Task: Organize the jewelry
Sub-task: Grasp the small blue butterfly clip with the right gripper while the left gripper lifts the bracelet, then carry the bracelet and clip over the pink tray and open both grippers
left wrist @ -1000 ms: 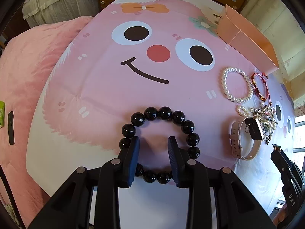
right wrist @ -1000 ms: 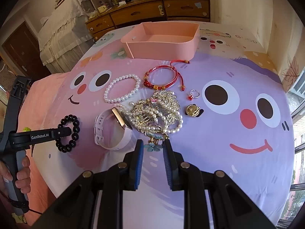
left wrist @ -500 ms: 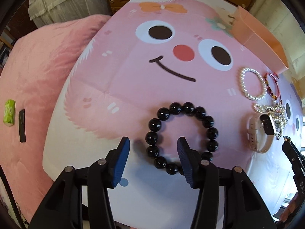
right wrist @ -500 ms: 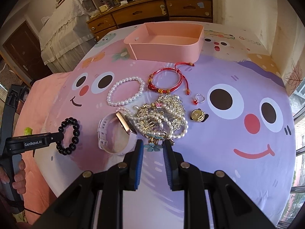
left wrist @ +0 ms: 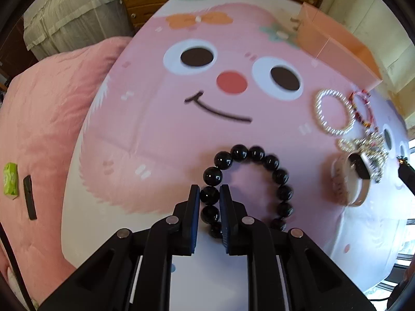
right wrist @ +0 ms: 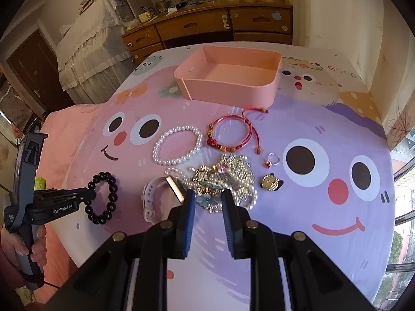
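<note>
A bed spread with a cartoon-face sheet in pink and purple [right wrist: 298, 119] carries it all: an open pink plastic tray [right wrist: 228, 89] sits at the far side, with a white pearl bracelet [right wrist: 177, 145] and a red braided cord bracelet [right wrist: 229, 136] just in front. Nearer lie a tangled heap of gold and pearl jewellery [right wrist: 225, 178], a pale pink strap watch [right wrist: 155, 199], a black bead bracelet [right wrist: 103, 199], a small ring [right wrist: 272, 159] and a gold charm [right wrist: 271, 182].

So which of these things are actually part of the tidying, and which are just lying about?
Part of the job:
- black bead bracelet, gripped by the left claw
- pearl bracelet
- red cord bracelet
- pink watch
- tangled jewelry pile
- ring
- pink tray

Just lying about:
- green packet
- dresser
</note>
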Motion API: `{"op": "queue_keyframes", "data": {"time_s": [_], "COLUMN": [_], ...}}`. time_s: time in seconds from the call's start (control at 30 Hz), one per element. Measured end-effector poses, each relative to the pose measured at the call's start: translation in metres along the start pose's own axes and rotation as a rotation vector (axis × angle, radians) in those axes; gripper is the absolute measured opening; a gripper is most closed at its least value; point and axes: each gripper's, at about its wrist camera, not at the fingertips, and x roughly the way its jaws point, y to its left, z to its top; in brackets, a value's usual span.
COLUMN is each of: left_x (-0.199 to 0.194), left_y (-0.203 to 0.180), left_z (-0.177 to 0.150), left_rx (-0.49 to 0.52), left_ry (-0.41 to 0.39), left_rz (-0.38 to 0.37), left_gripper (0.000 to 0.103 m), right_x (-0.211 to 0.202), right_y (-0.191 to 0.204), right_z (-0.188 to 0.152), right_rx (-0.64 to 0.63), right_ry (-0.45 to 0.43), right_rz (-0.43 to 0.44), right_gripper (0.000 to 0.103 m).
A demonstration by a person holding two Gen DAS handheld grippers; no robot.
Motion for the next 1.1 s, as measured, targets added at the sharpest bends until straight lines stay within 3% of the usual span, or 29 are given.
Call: {"op": "queue_keyframes", "data": {"time_s": [0.23, 0.6, 0.9, 1.1], "left_x": [-0.048, -0.105, -0.114, -0.100], "left_y": [-0.023, -0.059, -0.097, -0.125], "left_z": [0.045, 0.124, 0.188, 0.221], "left_rx": [0.034, 0.194, 0.299, 0.325], "left_ry": [-0.123, -0.272, -0.361, -0.374], "left_rz": [-0.067, -0.216, -0.342, -0.416], "left_gripper": [0.013, 0.013, 0.013, 0.013], "right_x": [-0.013, -0.025, -0.008, 0.010], "right_y": [0.006, 0.009, -0.001, -0.015], "right_z": [0.027, 0.089, 0.125, 0.145], "right_rx": [-0.007, 0.010, 0.026, 0.059], "right_ry": [-0.056, -0.170, -0.230, -0.251], "right_rz": [0.004, -0.012, -0.054, -0.093], "right_gripper": [0.021, 0.021, 0.021, 0.021]}}
